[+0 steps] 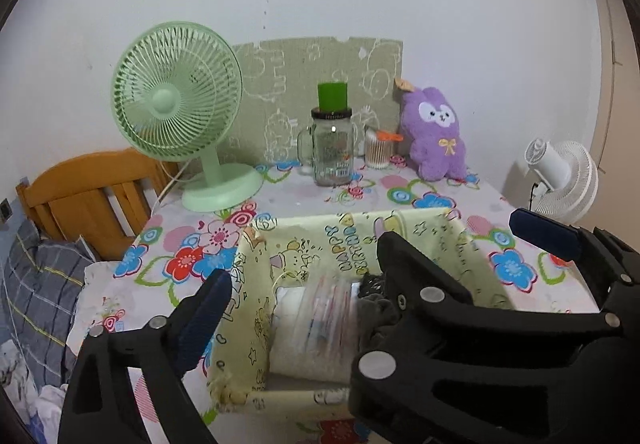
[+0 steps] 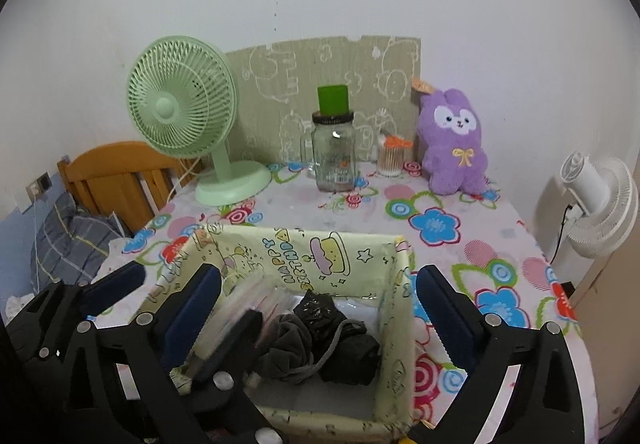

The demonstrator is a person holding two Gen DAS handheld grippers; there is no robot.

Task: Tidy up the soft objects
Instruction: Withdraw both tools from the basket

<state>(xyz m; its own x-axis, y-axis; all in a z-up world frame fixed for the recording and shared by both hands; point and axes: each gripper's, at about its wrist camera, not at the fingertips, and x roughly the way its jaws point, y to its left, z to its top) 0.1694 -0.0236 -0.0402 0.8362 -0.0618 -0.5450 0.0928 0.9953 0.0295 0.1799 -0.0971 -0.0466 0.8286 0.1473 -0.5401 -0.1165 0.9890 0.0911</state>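
Note:
A yellow fabric box [image 1: 256, 304] [image 2: 396, 324] printed with "Happy Birthday" stands at the near side of the flowered table. Inside lie a blurred clear packet with white contents [image 1: 316, 324] [image 2: 248, 304], a dark grey cloth [image 2: 284, 344], a crumpled black bag [image 2: 316, 308] and a black bundle [image 2: 352, 356]. My left gripper [image 1: 372, 250] is open over the box. My right gripper [image 2: 318, 276] is open too. Their inner fingers cross over the box. No pad presses on anything. A purple plush rabbit [image 1: 436, 135] [image 2: 456, 139] sits against the wall at the back right.
At the back stand a green desk fan [image 1: 180, 115] [image 2: 184, 115], a glass jar with a green cap [image 1: 332, 147] [image 2: 334, 151] and a cotton swab tub [image 1: 378, 151] [image 2: 390, 159]. A white fan [image 2: 600, 199] stands off the right edge. A wooden headboard [image 1: 88, 195] and bedding lie left.

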